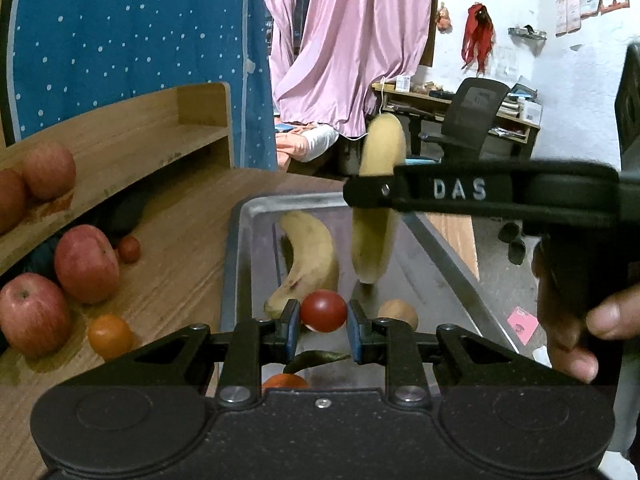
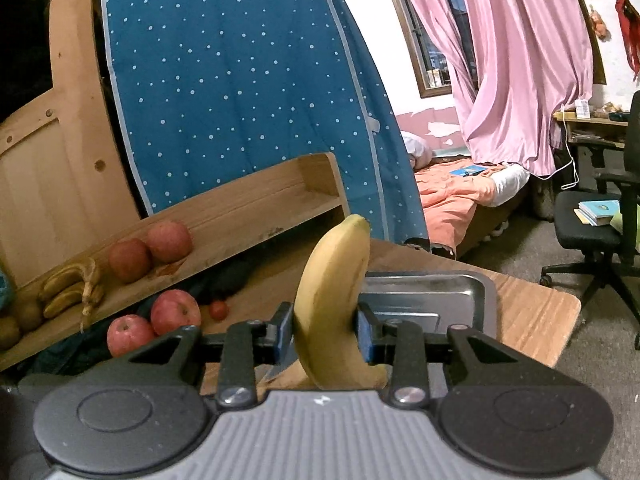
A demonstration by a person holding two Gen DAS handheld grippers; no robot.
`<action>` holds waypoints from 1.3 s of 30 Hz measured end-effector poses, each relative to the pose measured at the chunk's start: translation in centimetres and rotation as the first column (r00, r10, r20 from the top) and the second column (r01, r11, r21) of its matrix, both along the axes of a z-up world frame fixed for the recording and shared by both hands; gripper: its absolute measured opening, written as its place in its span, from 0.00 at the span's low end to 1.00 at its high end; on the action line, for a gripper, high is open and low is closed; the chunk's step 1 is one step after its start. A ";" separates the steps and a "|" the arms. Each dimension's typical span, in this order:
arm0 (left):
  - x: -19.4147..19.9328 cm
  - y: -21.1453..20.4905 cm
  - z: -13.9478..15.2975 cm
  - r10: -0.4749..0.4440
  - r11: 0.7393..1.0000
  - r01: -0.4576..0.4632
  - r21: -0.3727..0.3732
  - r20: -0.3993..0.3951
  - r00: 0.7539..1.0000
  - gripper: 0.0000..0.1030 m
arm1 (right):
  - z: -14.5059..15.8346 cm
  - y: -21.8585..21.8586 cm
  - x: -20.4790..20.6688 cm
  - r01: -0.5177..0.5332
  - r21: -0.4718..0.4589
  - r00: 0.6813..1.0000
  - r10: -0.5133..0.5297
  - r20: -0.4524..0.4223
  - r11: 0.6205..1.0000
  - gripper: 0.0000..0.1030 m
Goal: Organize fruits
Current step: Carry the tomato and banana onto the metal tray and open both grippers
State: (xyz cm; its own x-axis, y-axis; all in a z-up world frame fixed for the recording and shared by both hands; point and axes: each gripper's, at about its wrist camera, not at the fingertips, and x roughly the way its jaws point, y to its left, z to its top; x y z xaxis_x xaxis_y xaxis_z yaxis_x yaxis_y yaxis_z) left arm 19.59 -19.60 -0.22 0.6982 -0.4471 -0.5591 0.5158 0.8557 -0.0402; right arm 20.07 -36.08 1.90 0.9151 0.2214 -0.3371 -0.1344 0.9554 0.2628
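Only the left wrist view looks down into the metal tray (image 1: 240, 240), where a second banana (image 1: 310, 258) lies by a small brown fruit (image 1: 398, 313) and an orange (image 1: 285, 381); only the right wrist view reaches the shelf (image 2: 240, 208) with its banana bunch (image 2: 74, 286) and apples (image 2: 150, 250); the left tool (image 1: 323, 326) is clamped on a red tomato (image 1: 323, 311) above the tray; the right tool (image 2: 326, 334) is clamped on a banana (image 2: 332, 304), upright over the surface (image 2: 532, 320).
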 end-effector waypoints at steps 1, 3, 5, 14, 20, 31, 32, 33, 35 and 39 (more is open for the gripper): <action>0.1 0.0 -0.1 0.001 1.000 -0.001 0.000 -0.003 1.000 0.26 | 0.0 0.0 0.1 -0.002 0.000 1.000 0.002 0.000 1.000 0.36; 0.1 0.1 -0.2 0.004 1.000 -0.004 0.001 -0.007 1.000 0.26 | 0.1 0.2 0.5 -0.006 -0.002 1.000 0.006 -0.001 1.000 0.36; 0.2 0.1 -0.3 0.005 1.000 -0.005 0.001 -0.011 1.000 0.26 | 0.1 0.3 0.8 -0.009 -0.008 1.000 0.009 -0.003 1.000 0.36; 0.9 0.2 -1.0 0.013 1.000 -0.012 0.009 -0.036 0.999 0.26 | 0.3 1.2 2.2 -0.034 -0.034 0.999 0.033 -0.031 0.999 0.37; 1.1 0.1 -1.2 0.017 1.000 -0.016 0.017 -0.042 0.999 0.26 | 0.0 1.6 3.1 -0.055 -0.025 0.997 0.054 -0.055 0.998 0.40; 1.2 0.1 -1.3 0.015 1.000 -0.015 0.013 -0.050 0.999 0.27 | -1.0 2.0 4.1 -0.069 -0.028 0.993 0.065 -0.100 0.997 0.49; 1.2 0.1 -1.3 0.016 1.000 -0.015 0.012 -0.050 0.999 0.27 | -1.0 2.0 4.0 -0.063 -0.032 0.993 0.060 -0.102 0.998 0.50; 1.2 0.1 -1.3 0.016 1.000 -0.015 0.012 -0.051 0.999 0.27 | -1.0 2.0 4.1 -0.060 -0.028 0.993 0.057 -0.104 0.998 0.51; 1.2 0.2 -1.4 0.016 1.000 -0.015 0.011 -0.051 0.999 0.27 | -1.1 1.7 4.1 -0.054 -0.018 0.993 0.052 -0.108 0.998 0.51; 1.1 0.2 -1.4 0.012 1.000 -0.012 0.010 -0.046 0.999 0.29 | -1.0 1.0 3.9 -0.038 -0.008 0.993 0.037 -0.109 0.999 0.53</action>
State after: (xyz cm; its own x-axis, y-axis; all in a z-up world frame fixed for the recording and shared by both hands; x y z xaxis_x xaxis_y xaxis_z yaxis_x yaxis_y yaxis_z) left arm 20.73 -19.44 -1.59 0.6767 -0.4332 -0.5953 0.5033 0.8624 -0.0555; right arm 23.93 -35.04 0.92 0.8640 0.2513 -0.4363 -0.1419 0.9529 0.2679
